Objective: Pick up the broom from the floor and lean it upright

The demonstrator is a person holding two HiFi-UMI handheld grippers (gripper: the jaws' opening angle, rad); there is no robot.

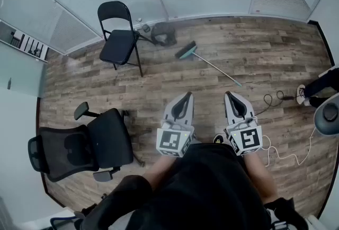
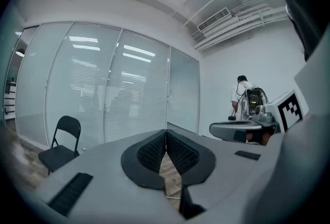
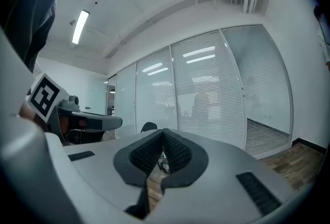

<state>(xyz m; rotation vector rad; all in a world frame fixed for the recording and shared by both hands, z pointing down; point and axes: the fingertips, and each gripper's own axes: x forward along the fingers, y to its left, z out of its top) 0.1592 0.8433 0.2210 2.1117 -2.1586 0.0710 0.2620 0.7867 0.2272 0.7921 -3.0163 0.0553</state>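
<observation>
Both grippers are held level in front of the person's body, side by side. The left gripper [image 1: 186,98] and the right gripper [image 1: 232,96] each have their jaws pressed together with nothing between them, which the left gripper view [image 2: 166,138] and the right gripper view [image 3: 163,138] both confirm. That fits a carrying pose before any reach, so the pick-up looks not yet begun. The broom [image 1: 212,64] lies flat on the wood floor [image 1: 159,86], ahead of both grippers and well apart from them. Its thin handle ends nearest the right gripper, and its brush head lies further off, roughly ahead of the left gripper. Lying down like that, it probably calls for a stoop and opened jaws. A folding chair [image 1: 121,38] stands beyond the left gripper and to its left, and an office chair [image 1: 85,144] stands close beside that gripper on the left. A loose cable [image 1: 275,99] lies to the right of the right gripper. Neither gripper view shows the broom clearly: each gripper's own body covers the floor, leaving only a sliver of boards under the pads. The dark thing [image 1: 163,33] by the glass wall is too small to name. A second person at the right edge is cut off to a leg and shoe [image 1: 303,94].
</observation>
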